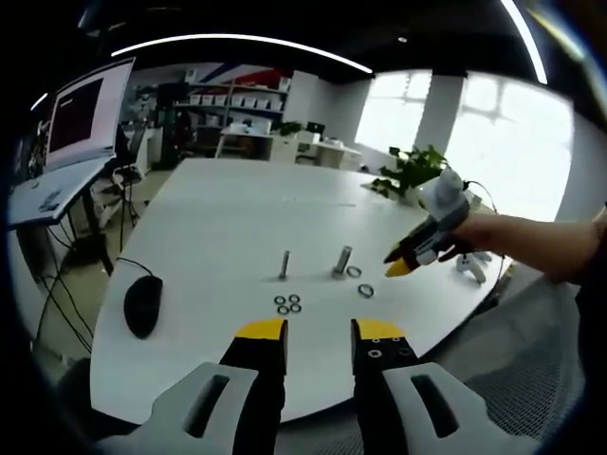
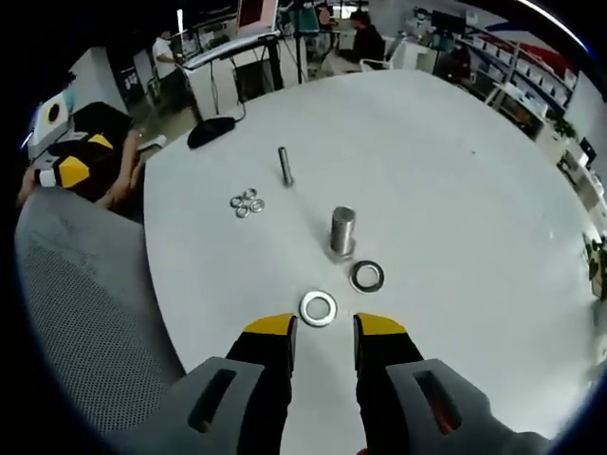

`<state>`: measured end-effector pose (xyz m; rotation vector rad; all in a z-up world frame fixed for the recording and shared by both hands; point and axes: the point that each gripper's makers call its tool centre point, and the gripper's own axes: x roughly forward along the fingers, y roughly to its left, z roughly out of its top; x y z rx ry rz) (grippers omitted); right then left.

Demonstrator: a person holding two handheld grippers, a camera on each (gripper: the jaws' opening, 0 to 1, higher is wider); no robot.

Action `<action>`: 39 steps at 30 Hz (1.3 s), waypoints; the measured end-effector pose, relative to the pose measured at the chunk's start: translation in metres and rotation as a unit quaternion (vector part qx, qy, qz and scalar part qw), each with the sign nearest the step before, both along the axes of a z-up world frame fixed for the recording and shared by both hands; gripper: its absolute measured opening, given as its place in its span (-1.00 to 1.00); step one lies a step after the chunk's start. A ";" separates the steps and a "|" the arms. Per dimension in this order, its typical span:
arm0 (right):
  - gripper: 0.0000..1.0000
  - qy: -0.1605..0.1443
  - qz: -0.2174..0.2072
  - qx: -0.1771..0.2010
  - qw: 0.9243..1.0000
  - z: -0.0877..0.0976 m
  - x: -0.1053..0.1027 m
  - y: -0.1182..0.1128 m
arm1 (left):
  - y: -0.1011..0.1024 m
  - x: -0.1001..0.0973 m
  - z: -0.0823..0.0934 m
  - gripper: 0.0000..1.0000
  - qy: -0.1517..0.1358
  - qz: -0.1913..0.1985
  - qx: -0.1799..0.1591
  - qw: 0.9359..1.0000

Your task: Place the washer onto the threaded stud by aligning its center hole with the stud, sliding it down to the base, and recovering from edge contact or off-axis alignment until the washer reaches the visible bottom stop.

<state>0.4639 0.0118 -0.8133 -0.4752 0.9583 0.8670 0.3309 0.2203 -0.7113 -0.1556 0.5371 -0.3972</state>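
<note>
in the right gripper view we see our right gripper (image 2: pixel 322 334) low over the white table (image 2: pixel 455 171), its two yellow-tipped jaws parted with a clear gap and nothing between them. just ahead of the tips, lying flat on the table and in line with the gap, is a pale washer (image 2: pixel 318 307); we cannot tell whether the jaws touch it. a little further ahead and to the right lies a darker washer (image 2: pixel 366 276), and just beyond that stands the thick stud (image 2: pixel 342 230), upright and bare, with no washer on it. further ahead and slightly left stands a thin stud (image 2: pixel 284 165), also upright, and to its left sits a small cluster of little washers (image 2: pixel 247 203). at the far edge of the table lies a black mouse (image 2: pixel 211 131). in the left gripper view our left gripper (image 1: pixel 319 334) is held back near the table edge, jaws parted and empty. ahead of it we see the cluster of little washers (image 1: pixel 287 304), the thin stud (image 1: pixel 285 264) and the thick stud (image 1: pixel 341 262), with the pale washer (image 1: pixel 366 291) to the right of the cluster. the right gripper (image 1: pixel 398 265) comes in from the right in that view, held in a hand (image 1: pixel 474 232), its tips pointing down near the pale washer.
</note>
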 end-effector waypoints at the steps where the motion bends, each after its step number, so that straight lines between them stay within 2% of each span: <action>1: -0.48 0.002 0.002 -0.003 1.000 -0.002 -0.001 0.000 | 0.000 0.000 0.000 -0.51 0.000 0.000 0.000 1.000; 10: -0.42 0.018 0.004 -0.009 1.000 -0.017 -0.009 -0.003 | 0.000 0.000 0.001 -0.51 -0.001 -0.001 -0.001 1.000; 18: -0.40 0.027 -0.001 -0.009 1.000 -0.024 -0.008 -0.003 | -0.001 -0.001 0.000 -0.52 0.001 -0.004 0.001 1.000; 22: -0.34 0.026 0.005 -0.017 1.000 -0.031 -0.007 -0.003 | -0.001 -0.001 0.000 -0.52 0.002 -0.004 0.001 1.000; 39: -0.32 0.044 0.010 -0.038 0.998 -0.048 -0.011 -0.008 | -0.001 -0.001 -0.001 -0.52 0.004 -0.004 0.001 1.000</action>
